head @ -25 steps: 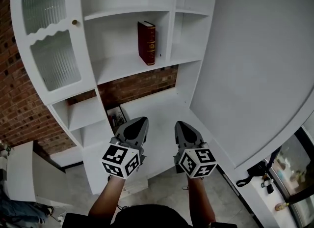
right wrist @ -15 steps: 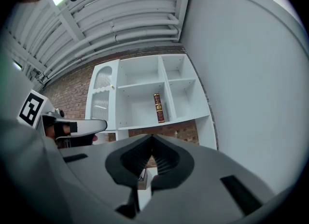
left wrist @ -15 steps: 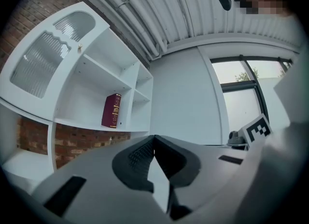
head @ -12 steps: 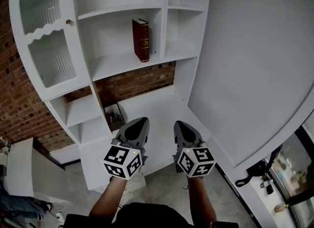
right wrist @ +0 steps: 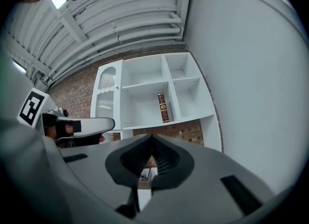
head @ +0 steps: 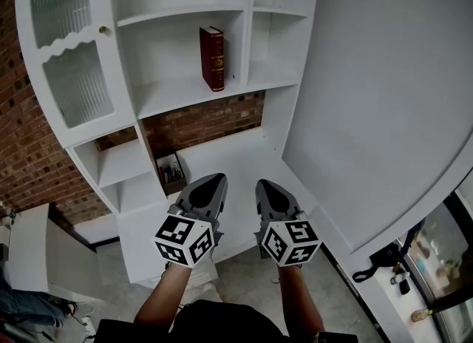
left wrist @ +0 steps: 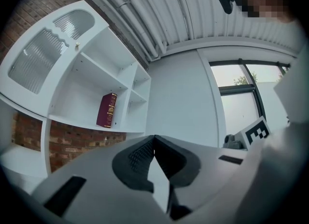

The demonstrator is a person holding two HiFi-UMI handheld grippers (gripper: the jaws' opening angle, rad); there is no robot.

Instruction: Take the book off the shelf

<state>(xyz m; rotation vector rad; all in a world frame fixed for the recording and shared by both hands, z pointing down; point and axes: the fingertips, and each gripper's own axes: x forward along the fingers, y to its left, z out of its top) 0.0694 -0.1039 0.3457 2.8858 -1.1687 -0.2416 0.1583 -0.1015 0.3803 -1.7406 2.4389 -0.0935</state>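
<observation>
Nearest, the 2 grey plastic grippers are held side by side, their tips over the front edge of the white desk surface [head: 238,158]. The left gripper [head: 215,178] has its jaws pressed together at the tips, the ribbed pads meeting in a point with nothing between them. The right gripper [head: 261,184] is closed the same way and is also empty. Compared with 1 second ago, the 2 grippers stand a little closer together in the head view. Both pairs of jaws are as tightly closed as they were then.

Past the tips, at the desk's rear left corner, a small open box of pens [head: 173,174] sits in a low cubby. Behind the desk runs a strip of red brick wall [head: 211,122].

Above that is the white shelf unit [head: 185,92], with a ribbed-glass cabinet door [head: 74,86] at its left side. The dark red hardback book [head: 212,58] stands upright on the middle shelf board, near the board's right end. It is close to the upright divider, and I cannot tell whether it touches it. It is well apart from both grippers.

The book holds the same spot on its board as 1 second ago. The whole unit sits further left in the head view than it did then, with hardly any shift over the last half second.
</observation>
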